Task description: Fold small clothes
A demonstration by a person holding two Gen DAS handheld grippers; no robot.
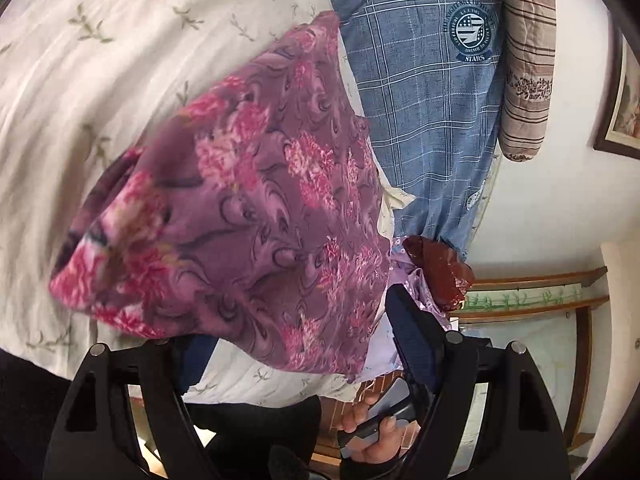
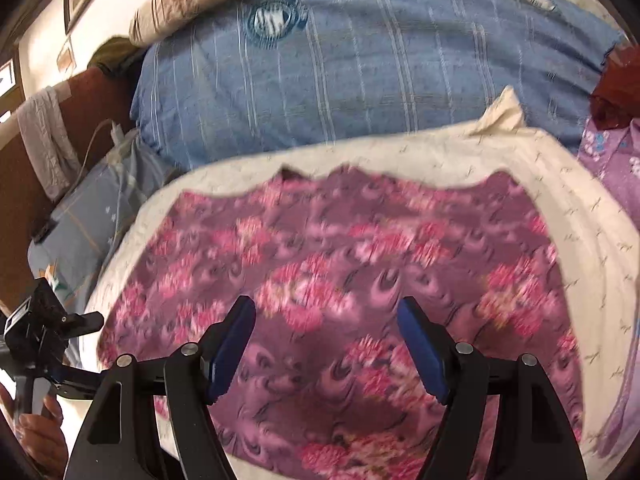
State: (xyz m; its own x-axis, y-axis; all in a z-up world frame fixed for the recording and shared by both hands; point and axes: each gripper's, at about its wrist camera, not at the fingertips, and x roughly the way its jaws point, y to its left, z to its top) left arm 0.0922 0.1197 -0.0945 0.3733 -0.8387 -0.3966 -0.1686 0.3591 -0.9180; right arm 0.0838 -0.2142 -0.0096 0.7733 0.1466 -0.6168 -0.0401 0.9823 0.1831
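Currently we work over the cream leaf-print bedspread (image 2: 460,152), with the blue checked quilt (image 2: 360,80) bunched along its far side. On the bedspread lies the purple floral garment (image 2: 340,272), spread flat, roughly as one layer; folding looks barely begun.

In the right wrist view its long axis runs side to side, with the wavy edge (image 2: 400,180) facing away toward the quilt. A lilac printed cloth (image 2: 608,160) lies at the right, just beside the bedspread.

The right gripper (image 2: 326,344) hangs above the garment's near half with its fingers wide apart and nothing between them. The left gripper (image 1: 304,344) also stands wide; the garment hides one finger, so we cannot tell whether cloth lies between its pads.

For a clean fold, we judge the following best:
- Bring each gripper to a near corner.
- Pinch the top layer only, not the bedspread.
- Lift both corners evenly and carry them toward the wavy edge.
- Align edges before releasing.
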